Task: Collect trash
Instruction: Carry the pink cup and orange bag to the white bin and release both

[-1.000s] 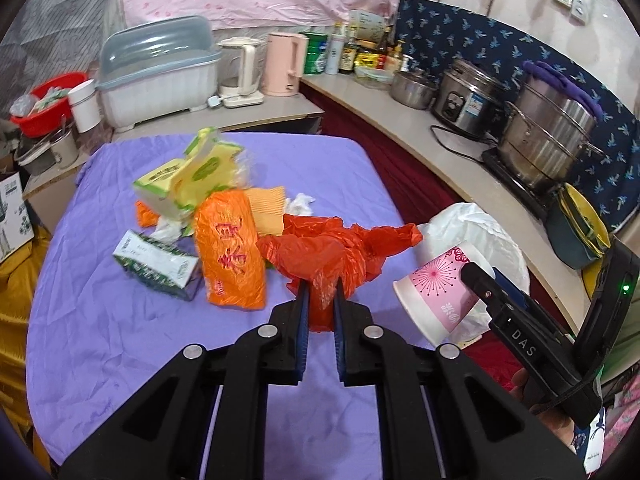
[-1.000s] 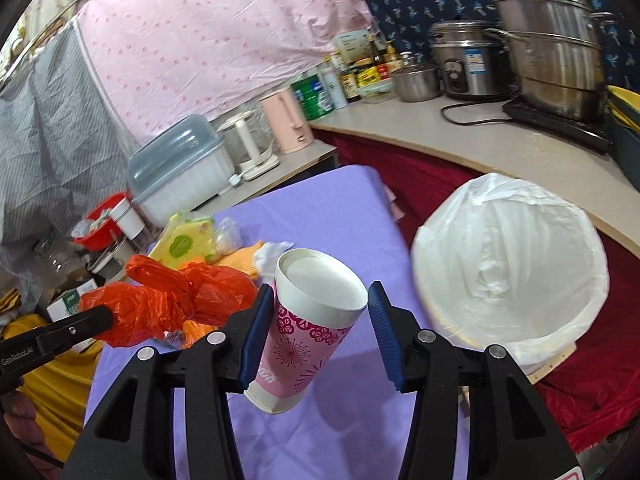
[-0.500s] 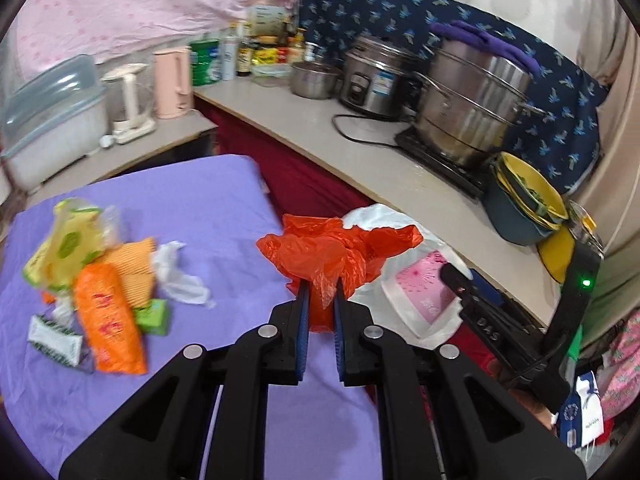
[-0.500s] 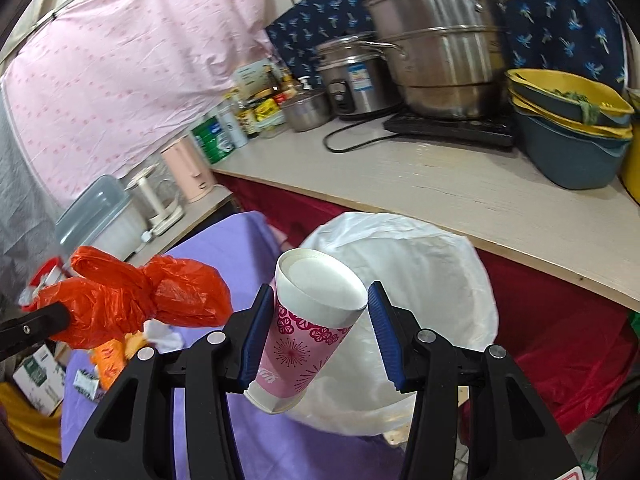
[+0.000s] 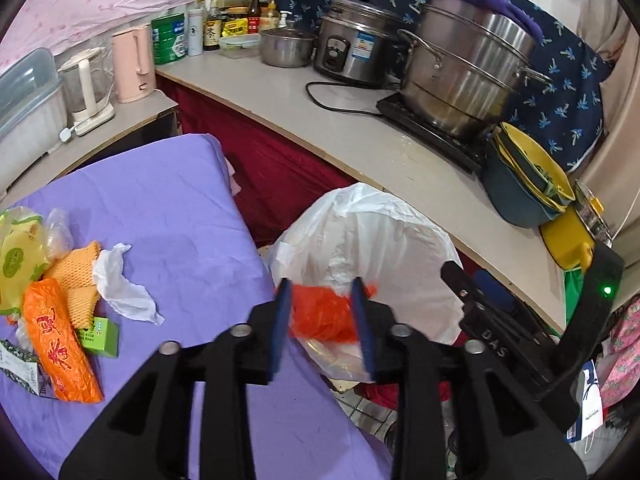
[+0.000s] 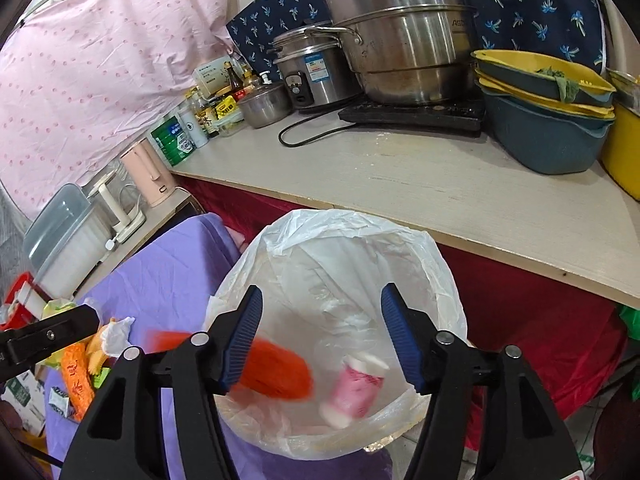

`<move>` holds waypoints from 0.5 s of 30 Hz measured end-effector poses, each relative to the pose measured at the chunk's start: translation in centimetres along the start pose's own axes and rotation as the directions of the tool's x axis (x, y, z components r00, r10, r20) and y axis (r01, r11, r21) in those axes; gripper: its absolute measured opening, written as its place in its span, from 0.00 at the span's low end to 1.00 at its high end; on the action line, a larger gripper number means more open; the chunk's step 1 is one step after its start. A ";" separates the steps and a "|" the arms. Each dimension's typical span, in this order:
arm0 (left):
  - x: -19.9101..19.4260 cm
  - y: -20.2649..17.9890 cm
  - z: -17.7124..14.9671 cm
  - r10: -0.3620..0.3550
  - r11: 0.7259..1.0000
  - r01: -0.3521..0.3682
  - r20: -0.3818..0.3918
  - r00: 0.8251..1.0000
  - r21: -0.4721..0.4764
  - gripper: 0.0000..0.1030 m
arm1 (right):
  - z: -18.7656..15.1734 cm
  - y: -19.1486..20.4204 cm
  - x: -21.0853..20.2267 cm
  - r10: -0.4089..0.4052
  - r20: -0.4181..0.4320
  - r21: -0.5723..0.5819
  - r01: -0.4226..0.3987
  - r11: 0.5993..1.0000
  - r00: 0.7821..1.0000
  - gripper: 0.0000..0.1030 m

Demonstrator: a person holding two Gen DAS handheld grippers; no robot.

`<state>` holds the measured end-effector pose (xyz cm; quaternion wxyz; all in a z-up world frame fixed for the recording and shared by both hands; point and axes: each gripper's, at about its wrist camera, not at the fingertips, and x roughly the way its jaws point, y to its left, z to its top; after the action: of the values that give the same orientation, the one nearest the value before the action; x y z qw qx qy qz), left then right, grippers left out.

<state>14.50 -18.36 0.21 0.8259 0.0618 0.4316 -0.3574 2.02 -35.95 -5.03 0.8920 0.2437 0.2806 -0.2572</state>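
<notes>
My left gripper [image 5: 322, 308] hangs over the bin's white liner [image 5: 372, 248], its jaws opening. A blurred orange plastic bag [image 5: 320, 314] shows between them, loose from the pads and dropping. My right gripper [image 6: 320, 300] is over the same liner [image 6: 348, 240], jaws opening with nothing gripped. Below it the pink paper cup [image 6: 356, 388] tumbles inside the bin beside the orange bag [image 6: 276, 374]. On the purple table [image 5: 168, 208] lie an orange packet [image 5: 60, 340], a yellow-green packet [image 5: 16, 260], a white tissue [image 5: 124, 284] and a small green box [image 5: 100, 336].
A beige counter [image 6: 400, 176] runs behind the bin with steel pots [image 6: 400, 40], a rice cooker [image 6: 312, 76], stacked bowls [image 6: 544, 112] and bottles. A pink kettle [image 5: 134, 64] and a dish box [image 6: 60, 240] stand left. Red cloth hangs under the counter.
Both grippers swung right from over the table to above the bin. Both jaws then opened, letting go of the orange bag and the pink cup, which now fall into the liner.
</notes>
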 end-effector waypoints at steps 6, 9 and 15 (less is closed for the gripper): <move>-1.9 2.2 -0.1 0.071 0.996 -0.068 0.053 0.996 -0.053 0.58 | 0.1 1.2 -1.7 0.027 0.028 -0.009 -0.027 1.000 0.999 0.66; -3.3 3.5 -0.5 0.120 0.990 -0.114 0.084 0.989 -0.079 0.65 | 0.2 2.5 -2.7 0.048 0.041 -0.026 -0.047 0.999 0.998 0.66; -5.8 7.3 -1.7 0.172 0.974 -0.156 0.089 0.981 -0.164 0.68 | -0.1 6.3 -4.7 0.109 0.050 -0.070 -0.106 0.992 0.993 0.68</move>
<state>15.96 -9.17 2.00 0.8760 0.0138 0.4089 -0.2556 2.40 -29.66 -0.40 0.9194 0.2216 0.2515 -0.2057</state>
